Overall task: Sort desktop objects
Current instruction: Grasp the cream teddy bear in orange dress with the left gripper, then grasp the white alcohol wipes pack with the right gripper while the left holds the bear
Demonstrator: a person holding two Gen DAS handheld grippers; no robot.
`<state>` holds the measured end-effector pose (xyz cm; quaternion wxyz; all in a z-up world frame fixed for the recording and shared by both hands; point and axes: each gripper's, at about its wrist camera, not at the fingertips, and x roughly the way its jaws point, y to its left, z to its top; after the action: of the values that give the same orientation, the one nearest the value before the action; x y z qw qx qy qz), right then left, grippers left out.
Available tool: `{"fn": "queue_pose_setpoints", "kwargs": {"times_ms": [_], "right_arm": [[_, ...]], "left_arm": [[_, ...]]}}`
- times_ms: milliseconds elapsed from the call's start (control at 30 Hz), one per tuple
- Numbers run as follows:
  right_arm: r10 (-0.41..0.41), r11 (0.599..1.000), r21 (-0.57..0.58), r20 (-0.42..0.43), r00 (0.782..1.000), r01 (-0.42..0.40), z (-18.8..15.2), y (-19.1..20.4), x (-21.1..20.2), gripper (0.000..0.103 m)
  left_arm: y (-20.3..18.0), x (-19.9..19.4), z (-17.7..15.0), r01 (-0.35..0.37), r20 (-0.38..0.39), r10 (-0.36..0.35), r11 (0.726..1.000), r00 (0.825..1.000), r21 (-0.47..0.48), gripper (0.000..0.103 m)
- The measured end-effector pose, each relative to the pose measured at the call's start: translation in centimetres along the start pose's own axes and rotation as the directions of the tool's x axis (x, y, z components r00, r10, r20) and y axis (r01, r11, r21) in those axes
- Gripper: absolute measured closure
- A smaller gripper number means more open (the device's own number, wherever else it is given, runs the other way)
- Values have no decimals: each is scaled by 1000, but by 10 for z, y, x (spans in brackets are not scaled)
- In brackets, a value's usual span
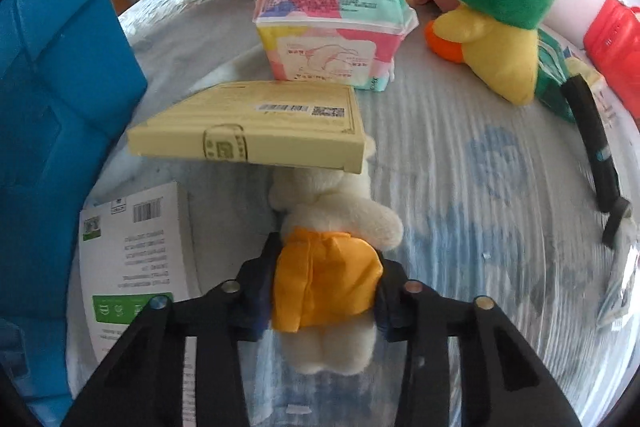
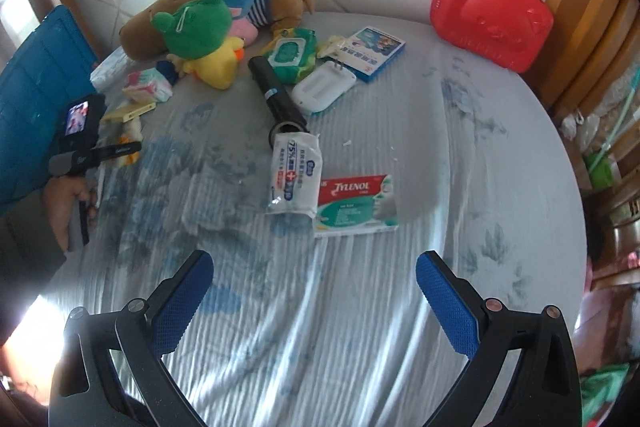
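1. Our left gripper (image 1: 326, 301) is clamped on the small white plush toy (image 1: 332, 227) at its orange skirt, low on the body. The toy lies on the round bench (image 1: 460, 167), its head tucked under the near edge of the yellow box (image 1: 256, 125).
2. We judge the main risk to be here: if we lift straight up, the head may catch the box and tip or drag it toward the white carton (image 1: 132, 247) beside it.
3. The grip bites mostly soft fabric, so the toy could sag, swing or slip free on the way to the blue crate (image 1: 60, 87), which stands at the bench's left edge.
4. Our right gripper (image 2: 314, 303) hangs over bare cloth with its pads apart and nothing between them. The Tylenol box (image 2: 356, 205) and the wipes packet (image 2: 296, 179) lie just ahead, the packet overlapping the box, so a careless reach could shove both.
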<state>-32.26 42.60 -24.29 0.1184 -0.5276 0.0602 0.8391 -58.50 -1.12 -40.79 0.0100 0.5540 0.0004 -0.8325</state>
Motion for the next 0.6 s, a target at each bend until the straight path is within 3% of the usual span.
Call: {"fn": "queue_pose_setpoints", "kwargs": {"times_ms": [267,600], "right_arm": [[10,1000,-10,28,1000,-10,35,13,74,0],[-54,996,-82,-76,996,47,58,36,180,0]], "left_arm": [[5,-50,-15,30,69,-31,1000,997,8,69],[20,-107,-37,69,113,-71,997,991,17,69]]}}
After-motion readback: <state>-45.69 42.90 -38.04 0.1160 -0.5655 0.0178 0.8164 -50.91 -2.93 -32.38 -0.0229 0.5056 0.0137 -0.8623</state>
